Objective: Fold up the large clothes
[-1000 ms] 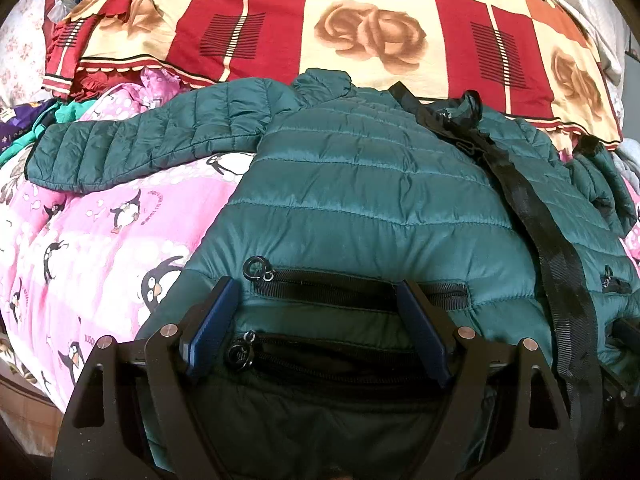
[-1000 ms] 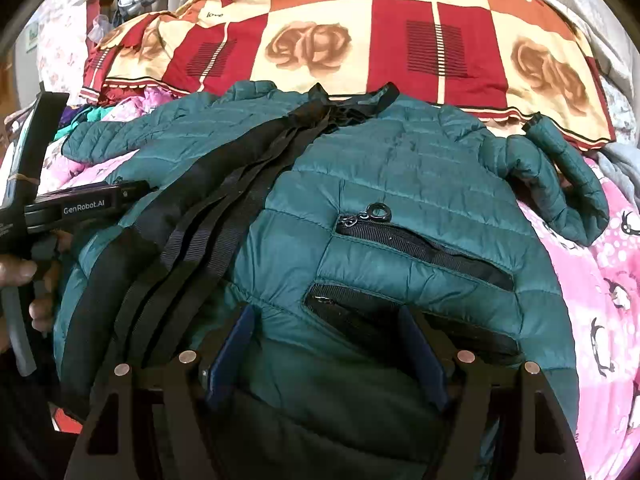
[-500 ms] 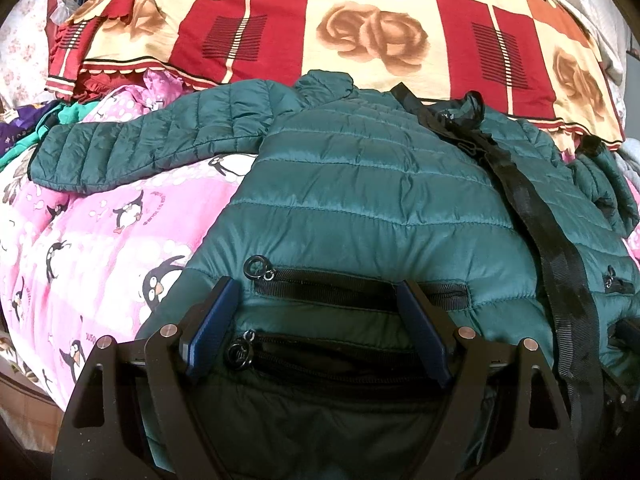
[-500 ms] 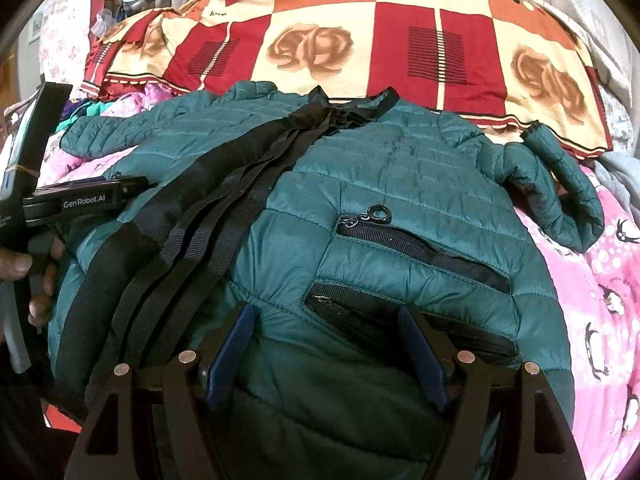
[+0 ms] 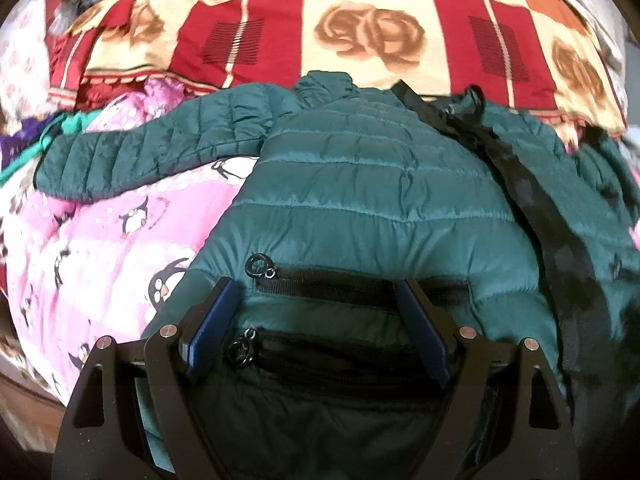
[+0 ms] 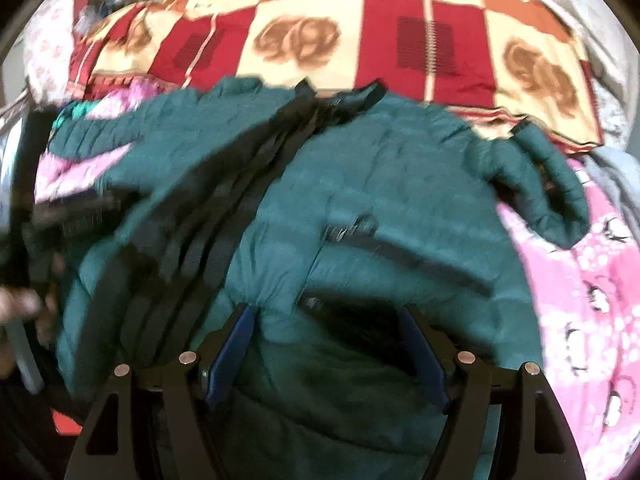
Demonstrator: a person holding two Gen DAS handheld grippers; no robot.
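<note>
Both the left gripper (image 5: pixel 318 310) and right gripper (image 6: pixel 326 336), jaws spread, straddle the hem of the green puffer jacket (image 5: pixel 372 200), whose long axis runs straight ahead toward its collar (image 5: pixel 324 82).

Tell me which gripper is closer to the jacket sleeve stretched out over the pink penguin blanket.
Left. The left gripper sits at the hem on the side of that sleeve; the right gripper is across the zipper, on the jacket's other half.
</note>
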